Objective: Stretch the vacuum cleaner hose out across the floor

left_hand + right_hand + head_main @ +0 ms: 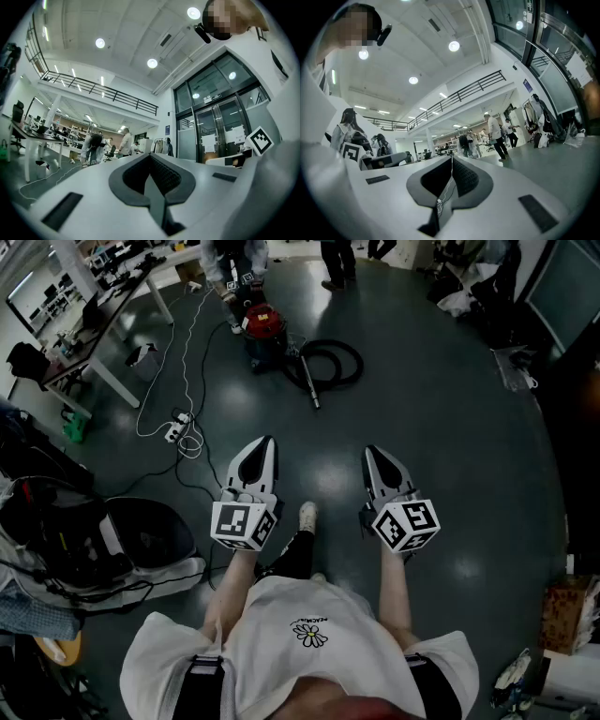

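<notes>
Floor [441, 456] stretches wide ahead of us; far off, the vacuum cleaner [263, 326] sits with its hose [330, 363] curled in a loop. We have not started: our left gripper [267, 441] and right gripper [371, 452] are squeezed closed, holding nothing.

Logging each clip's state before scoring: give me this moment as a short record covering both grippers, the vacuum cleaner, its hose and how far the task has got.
left gripper: shut, empty, about level above the floor
right gripper: shut, empty, level, beside the left one
vacuum cleaner: red, on the floor ahead, well away from both grippers
hose: coiled in a loop to the right of the vacuum cleaner, not stretched
wand: lying on the floor across the loop's near side
power strip: on the floor, left of the hose
task state: not begun, nothing held
</notes>
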`<state>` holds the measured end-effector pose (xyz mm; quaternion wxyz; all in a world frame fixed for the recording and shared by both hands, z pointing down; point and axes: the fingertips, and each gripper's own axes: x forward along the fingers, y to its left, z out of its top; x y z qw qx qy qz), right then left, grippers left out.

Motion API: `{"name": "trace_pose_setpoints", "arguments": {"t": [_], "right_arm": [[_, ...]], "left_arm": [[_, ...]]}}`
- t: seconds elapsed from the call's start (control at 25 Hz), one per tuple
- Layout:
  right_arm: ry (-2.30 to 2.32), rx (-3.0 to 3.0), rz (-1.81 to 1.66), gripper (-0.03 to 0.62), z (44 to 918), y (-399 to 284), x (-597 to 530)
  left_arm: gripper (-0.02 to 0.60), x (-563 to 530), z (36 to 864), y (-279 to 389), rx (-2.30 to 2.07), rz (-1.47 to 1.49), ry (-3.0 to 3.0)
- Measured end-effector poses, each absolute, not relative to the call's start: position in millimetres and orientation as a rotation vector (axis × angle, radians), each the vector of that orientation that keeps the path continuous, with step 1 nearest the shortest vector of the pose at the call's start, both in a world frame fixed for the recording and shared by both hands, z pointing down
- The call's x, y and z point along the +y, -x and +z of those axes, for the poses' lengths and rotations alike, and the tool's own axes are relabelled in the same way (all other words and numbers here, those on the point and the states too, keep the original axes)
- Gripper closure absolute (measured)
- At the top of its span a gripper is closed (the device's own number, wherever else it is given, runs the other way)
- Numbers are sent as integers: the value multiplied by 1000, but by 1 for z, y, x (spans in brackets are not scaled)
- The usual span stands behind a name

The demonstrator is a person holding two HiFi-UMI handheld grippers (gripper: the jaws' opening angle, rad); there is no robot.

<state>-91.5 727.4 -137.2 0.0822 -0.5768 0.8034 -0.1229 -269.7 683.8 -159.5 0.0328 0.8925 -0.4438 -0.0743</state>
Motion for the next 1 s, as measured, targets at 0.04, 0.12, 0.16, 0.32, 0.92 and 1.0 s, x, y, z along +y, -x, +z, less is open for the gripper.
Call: {"name": "trace_pose_setpoints", "arguments": {"t": [0.04, 0.12, 0.16, 0.32, 0.92, 1.0], "right_arm": [[1715, 2402, -365, 580, -136, 87, 709], [1705, 2411, -361, 580, -133, 79, 673], [1707, 2418, -359, 580, -133, 74, 653], [1714, 2463, -321, 580, -145, 66, 568], [1798, 2488, -320, 580, -127, 21, 292], [1797, 2491, -324, 580, -118, 2, 252]], "left_arm": [[575, 665, -157, 266, -1372, -242, -2742], [574, 626, -154, 259, -1386, -269, -2731], [575, 607, -153, 255, -1392, -283, -2724], [575, 520, -165, 253, -1423, -358, -2696], [575, 248, -151, 209, -1433, -325, -2655], [575, 212, -141, 193, -1444, -310, -2650]]}}
